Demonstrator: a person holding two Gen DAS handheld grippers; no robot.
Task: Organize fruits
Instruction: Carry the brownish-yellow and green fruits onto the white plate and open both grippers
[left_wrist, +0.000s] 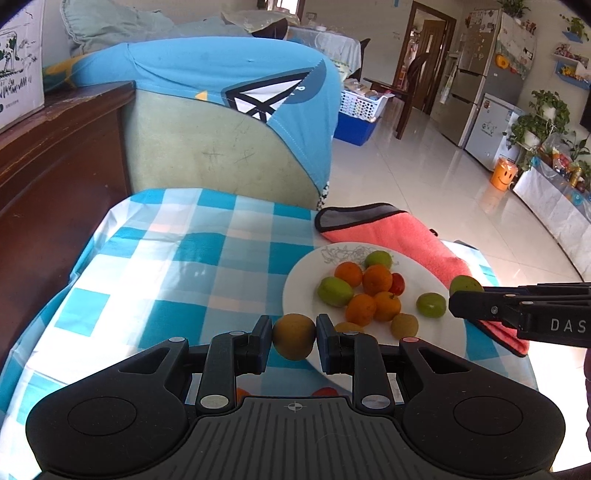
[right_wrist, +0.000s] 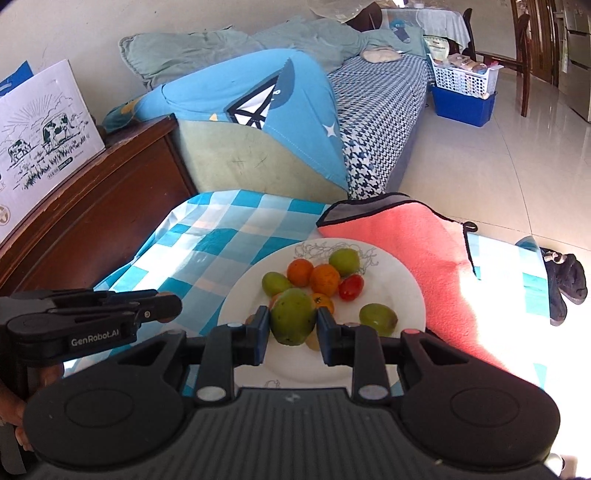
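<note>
Over plate (left_wrist: 373, 369), left claw (left_wrist: 294, 336) grips seemingly yellowish fruit (left_wrist: 294, 336).

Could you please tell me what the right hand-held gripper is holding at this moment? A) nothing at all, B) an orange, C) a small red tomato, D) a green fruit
D: in the right wrist view, the right hand-held gripper has its pads pressed on either side of a green fruit, held above the white plate.
</note>
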